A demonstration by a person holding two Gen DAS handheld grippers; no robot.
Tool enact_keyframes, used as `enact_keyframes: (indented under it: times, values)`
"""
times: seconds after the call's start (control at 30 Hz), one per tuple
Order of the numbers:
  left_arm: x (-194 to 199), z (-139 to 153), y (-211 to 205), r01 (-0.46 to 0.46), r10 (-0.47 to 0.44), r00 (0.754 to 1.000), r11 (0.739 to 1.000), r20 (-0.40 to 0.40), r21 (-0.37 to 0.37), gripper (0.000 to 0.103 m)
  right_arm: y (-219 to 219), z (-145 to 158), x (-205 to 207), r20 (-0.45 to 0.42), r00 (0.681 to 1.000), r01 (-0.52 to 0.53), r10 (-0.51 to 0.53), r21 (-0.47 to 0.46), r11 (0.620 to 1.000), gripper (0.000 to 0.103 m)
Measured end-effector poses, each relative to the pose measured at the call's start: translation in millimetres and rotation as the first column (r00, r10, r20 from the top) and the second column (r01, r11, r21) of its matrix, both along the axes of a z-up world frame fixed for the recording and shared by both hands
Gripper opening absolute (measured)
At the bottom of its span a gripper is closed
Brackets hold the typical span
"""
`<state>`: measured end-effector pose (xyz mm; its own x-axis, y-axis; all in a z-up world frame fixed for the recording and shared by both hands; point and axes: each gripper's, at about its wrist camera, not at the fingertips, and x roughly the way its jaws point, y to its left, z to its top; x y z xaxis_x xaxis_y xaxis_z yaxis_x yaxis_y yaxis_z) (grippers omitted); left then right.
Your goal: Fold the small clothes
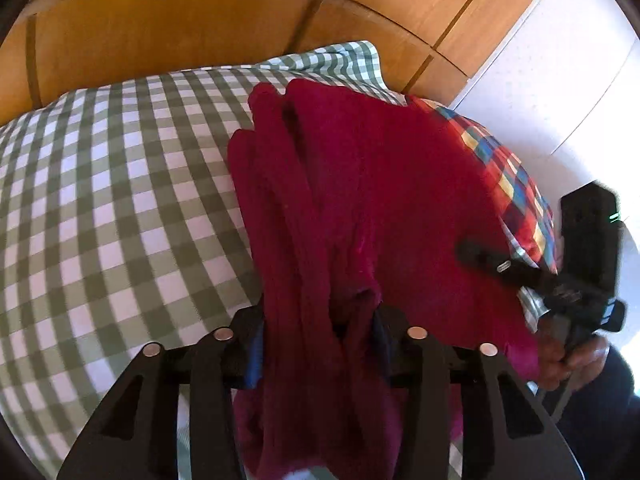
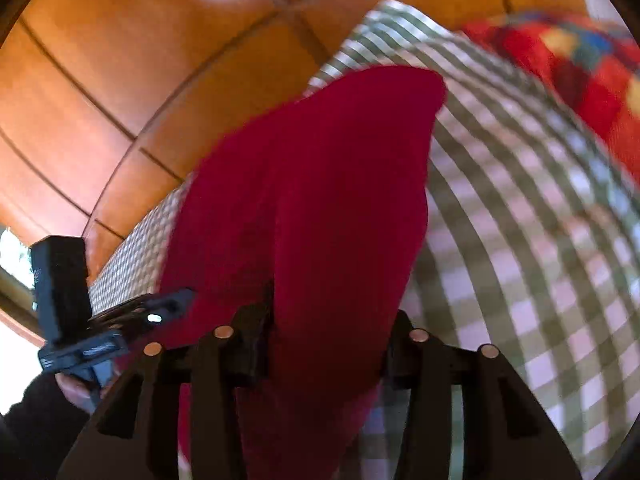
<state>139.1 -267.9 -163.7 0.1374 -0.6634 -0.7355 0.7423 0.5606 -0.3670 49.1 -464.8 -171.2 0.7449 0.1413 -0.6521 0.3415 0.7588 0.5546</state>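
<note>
Garment: a crimson knit piece [image 1: 360,184], ribbed or bunched along its left side in the left wrist view; lies over a green-and-white checked cloth [image 1: 100,208], running from bottom centre up to the upper middle of the frame.
Left gripper [image 1: 320,332]: fingers clamped on a gathered bunch of the crimson fabric at bottom centre; cloth fills the gap between them and hangs below.
Right gripper [image 2: 328,340]: fingers closed on the same garment [image 2: 312,208] at bottom centre of the right wrist view; fabric rises from them to a rounded end at upper centre.
Key relation: in both views the garment's long axis runs straight ahead of the fingers, away from the camera. Each gripper holds the near edge; the free end lies far. Neither hand looks clearly nearer to that far end.
Cross view: right gripper appears at the right edge of the left wrist view, beside the garment's right border; left gripper [image 2: 120,320] at lower left of the right wrist view.
Judgement: a fold would probably carry the held edge forward along that axis.
Other items: multicoloured checked fabric [image 1: 516,188] at right, partly under the garment; wood panelling [image 1: 180,20] above.
Writing: none legible; right wrist view is motion-blurred.
</note>
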Motion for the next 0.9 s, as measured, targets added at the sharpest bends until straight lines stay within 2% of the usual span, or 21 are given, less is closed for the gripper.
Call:
enact_keyframes:
  times: [0.03,0.1,0.17,0.27,0.33,0.47,0.57,0.67,0.7,0.73,0.83,0.9]
  values:
    - [-0.2,-2.1,2.2,-0.004,0.004,1.000,1.000,-0.007,-0.007,0.046,0.3,-2.3,-2.5,0.013,1.000,0.014,-0.015,0.021,1.000,0.051]
    - [-5.1,-4.1,6.2,-0.017,0.017,1.000,1.000,-0.022,-0.012,0.047,0.8,-1.0,-3.6,0.002,0.999,0.043,-0.043,0.005,0.999,0.059]
    - [-7.3,5.4,9.6,-0.045,0.045,0.999,0.999,-0.019,-0.002,0.048,5.2,4.8,-2.6,-0.019,0.998,0.060,-0.061,-0.058,0.997,0.071]
    - [-23.9,21.6,23.5,-0.102,0.101,0.994,0.995,0.029,0.003,0.050,18.9,23.8,-7.1,-0.033,0.994,0.096,-0.104,-0.182,0.979,0.078]
    - [-22.2,37.0,23.9,-0.132,0.131,0.989,0.991,0.071,0.001,0.050,30.7,35.3,-16.2,-0.029,0.991,0.119,-0.131,-0.250,0.961,0.081]
    - [-43.5,59.7,37.8,-0.193,0.188,0.960,0.981,0.206,0.005,0.051,62.9,56.7,-31.0,-0.024,0.986,0.146,-0.168,-0.380,0.913,0.085]
    - [-54.2,69.4,56.0,-0.233,0.230,0.948,0.972,0.219,-0.013,0.051,83.6,63.5,-40.8,-0.017,0.982,0.165,-0.189,-0.418,0.894,0.087]
    - [-69.2,77.1,72.0,-0.272,0.266,0.926,0.962,0.268,-0.015,0.052,108.1,69.2,-50.1,-0.002,0.980,0.175,-0.197,-0.443,0.879,0.087]
    - [-74.8,79.2,75.8,-0.282,0.273,0.918,0.959,0.289,-0.009,0.055,117.3,70.5,-53.8,-0.001,0.981,0.174,-0.196,-0.456,0.873,0.088]
    - [-78.6,80.7,77.4,-0.294,0.281,0.909,0.956,0.307,-0.005,0.063,122.0,70.4,-54.3,0.001,0.979,0.181,-0.204,-0.464,0.867,0.089]
    - [-95.5,87.4,87.0,-0.327,0.306,0.875,0.945,0.374,-0.009,0.064,140.8,71.1,-64.3,0.010,0.975,0.204,-0.223,-0.444,0.872,0.089]
    - [-106.5,90.8,92.1,-0.338,0.312,0.860,0.941,0.404,-0.006,0.071,148.6,70.8,-66.7,0.011,0.970,0.221,-0.244,-0.469,0.855,0.092]
